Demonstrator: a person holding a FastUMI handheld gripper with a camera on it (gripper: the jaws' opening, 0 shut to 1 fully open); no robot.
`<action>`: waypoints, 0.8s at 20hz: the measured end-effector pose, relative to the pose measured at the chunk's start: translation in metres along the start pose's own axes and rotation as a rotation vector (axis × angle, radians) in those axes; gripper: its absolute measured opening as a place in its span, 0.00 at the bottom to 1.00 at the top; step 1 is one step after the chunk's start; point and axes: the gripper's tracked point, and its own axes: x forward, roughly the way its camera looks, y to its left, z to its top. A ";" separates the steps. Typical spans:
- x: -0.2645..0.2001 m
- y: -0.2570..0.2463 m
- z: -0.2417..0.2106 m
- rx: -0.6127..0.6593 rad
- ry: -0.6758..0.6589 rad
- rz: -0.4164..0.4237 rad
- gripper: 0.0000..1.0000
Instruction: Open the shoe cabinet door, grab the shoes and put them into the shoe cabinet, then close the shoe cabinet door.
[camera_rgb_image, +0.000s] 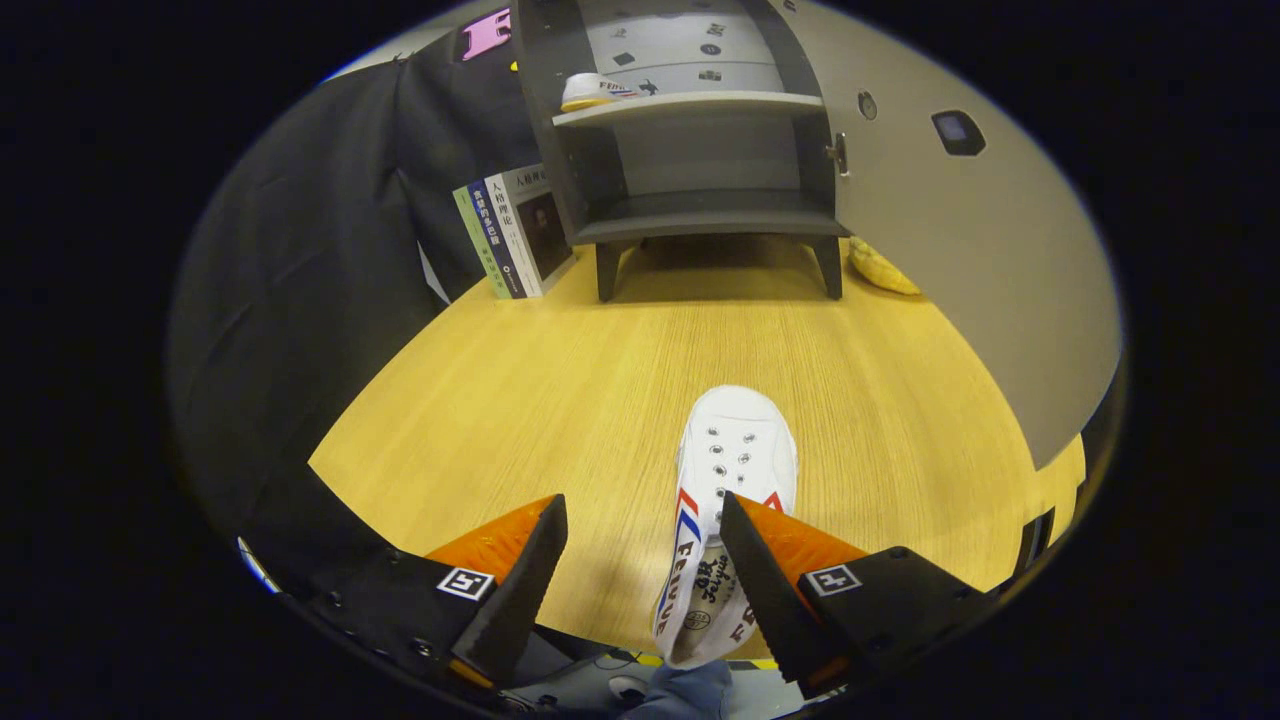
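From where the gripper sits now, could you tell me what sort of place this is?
Probably a staged booth set up as a home entryway: an open shoe cabinet with one shoe shelved, books beside it, another shoe between the open gripper's fingers, on a wooden floor.

The tool (640, 560)'s right finger hides part of the near shoe (725, 480)'s heel.

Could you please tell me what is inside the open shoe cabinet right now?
One white shoe sits at the left end of the upper shelf in the shoe cabinet. The lower shelf looks bare, though its left side panel hides a little.
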 end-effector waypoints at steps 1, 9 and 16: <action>0.000 0.001 -0.002 0.010 0.019 0.005 0.97; 0.013 -0.007 -0.017 0.041 0.126 -0.052 0.87; 0.017 -0.027 -0.019 0.092 0.163 -0.101 0.30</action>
